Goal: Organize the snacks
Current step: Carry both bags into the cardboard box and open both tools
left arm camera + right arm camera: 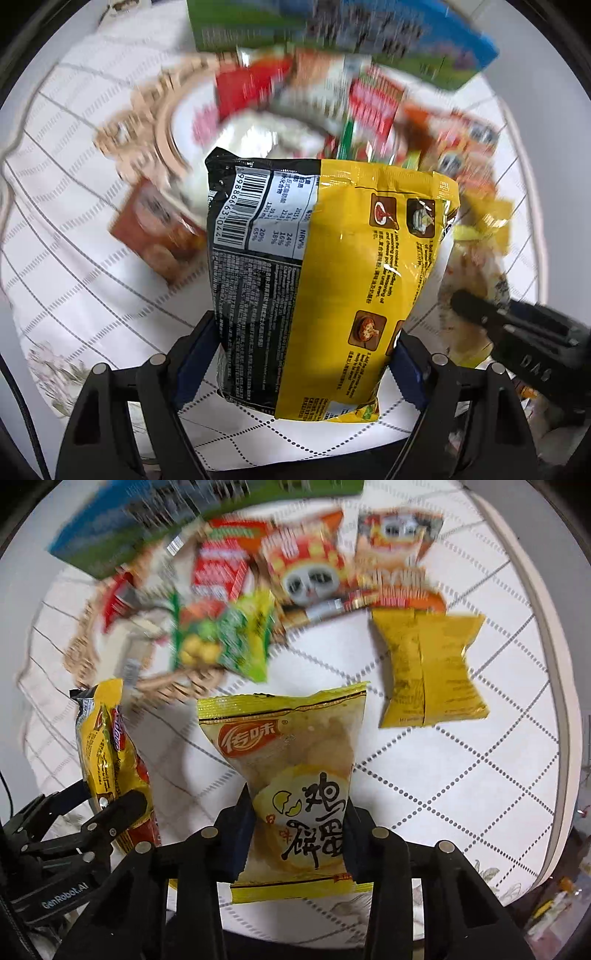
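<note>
My left gripper [306, 354] is shut on a yellow and black noodle packet [317, 273] and holds it upright above the table; the packet also shows in the right wrist view [107, 760]. My right gripper [295, 830] is shut on a pale yellow egg-biscuit bag [291, 786], also seen at the right in the left wrist view [476, 266]. Beyond both, a woven basket [147, 122] [85, 653] holds several blurred snack packets [303, 92] [221, 568].
A brown packet [159, 229] lies by the basket. A green-yellow bag [221, 638], two panda-print bags [310, 565] and a gold bag [432, 668] lie on the white patterned tablecloth [480, 775]. A blue-green box [343, 33] stands behind. The table edge [561, 701] runs along the right.
</note>
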The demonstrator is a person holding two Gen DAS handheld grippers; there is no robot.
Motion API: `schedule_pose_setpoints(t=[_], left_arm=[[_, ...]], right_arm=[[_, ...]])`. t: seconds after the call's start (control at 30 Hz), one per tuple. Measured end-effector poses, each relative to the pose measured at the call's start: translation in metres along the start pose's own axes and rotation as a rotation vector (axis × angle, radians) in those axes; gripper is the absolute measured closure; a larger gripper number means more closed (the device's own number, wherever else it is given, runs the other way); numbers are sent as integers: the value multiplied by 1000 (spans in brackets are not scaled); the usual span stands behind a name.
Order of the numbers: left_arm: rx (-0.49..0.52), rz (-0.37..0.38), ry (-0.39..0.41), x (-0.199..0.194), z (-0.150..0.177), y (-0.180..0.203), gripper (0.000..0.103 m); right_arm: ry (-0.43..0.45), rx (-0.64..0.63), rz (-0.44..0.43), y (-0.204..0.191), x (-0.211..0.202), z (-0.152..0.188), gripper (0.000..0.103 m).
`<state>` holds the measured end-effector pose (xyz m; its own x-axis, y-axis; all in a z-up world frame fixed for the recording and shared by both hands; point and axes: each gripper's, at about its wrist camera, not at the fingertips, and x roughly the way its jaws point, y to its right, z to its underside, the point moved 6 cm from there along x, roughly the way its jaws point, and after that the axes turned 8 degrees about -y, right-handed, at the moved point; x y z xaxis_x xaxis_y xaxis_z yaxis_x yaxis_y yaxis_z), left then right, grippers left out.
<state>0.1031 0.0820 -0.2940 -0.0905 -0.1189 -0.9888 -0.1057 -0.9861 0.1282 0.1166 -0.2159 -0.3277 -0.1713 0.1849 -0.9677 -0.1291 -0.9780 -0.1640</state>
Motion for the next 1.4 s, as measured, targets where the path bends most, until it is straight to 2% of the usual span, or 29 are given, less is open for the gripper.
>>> schedule_pose_setpoints(t=[0.1,0.23,0.27,0.3,0.47,0.53,0.57,0.67,0.77,0.93,1.0,1.1,1.2,1.23,1.3,1.33,1.37,1.4], left_arm=[[-5,40,55,-44,-2,-3,19],[-1,98,113,-103,-35,2,19],[0,104,120,-98,-45,23,19],[-3,114,129,-108,-55,24,19],[-48,136,172,-136,-133,47,19],[-73,132,169,-141,-173,50,19],[-86,129,162,-130,-198,60,19],[-126,126,121,-119,-254,58,19],[-169,105,73,-100,-306,52,19],[-218,89,-4,-61,-369,44,23],[-227,88,-22,-50,-383,43,23],[-220,76,-45,-30,-401,44,25],[-205,28,-67,-21,-411,47,25],[-195,8,-67,-19,-414,46,25],[-189,-11,-54,-16,-420,43,25],[-179,-20,-38,-20,-420,44,25],[-173,-32,-25,-23,-420,46,25],[-171,-46,-14,-25,-420,45,25]], right_arm=[[60,19,-36,-6,-27,-9,61],[159,19,-74,-16,-86,-20,62],[180,19,-80,-31,-102,-21,62],[210,16,-89,-34,-119,-30,62],[306,-2,-113,-48,-194,-68,62],[338,-10,-120,-51,-215,-99,62],[350,-18,-118,-53,-223,-119,62],[347,-23,-127,-57,-237,-174,62],[311,-31,-132,-60,-233,-235,62],[242,-52,-89,-64,-203,-322,62],[213,-60,-68,-65,-187,-351,62],[176,-67,-50,-64,-161,-377,62],[119,-84,-53,-64,-133,-406,61],[100,-84,-61,-64,-124,-414,57],[81,-96,-43,-58,-109,-426,38],[79,-105,-44,-58,-106,-428,20],[81,-110,-43,-57,-103,-430,15],[87,-114,-41,-56,-103,-432,15]])
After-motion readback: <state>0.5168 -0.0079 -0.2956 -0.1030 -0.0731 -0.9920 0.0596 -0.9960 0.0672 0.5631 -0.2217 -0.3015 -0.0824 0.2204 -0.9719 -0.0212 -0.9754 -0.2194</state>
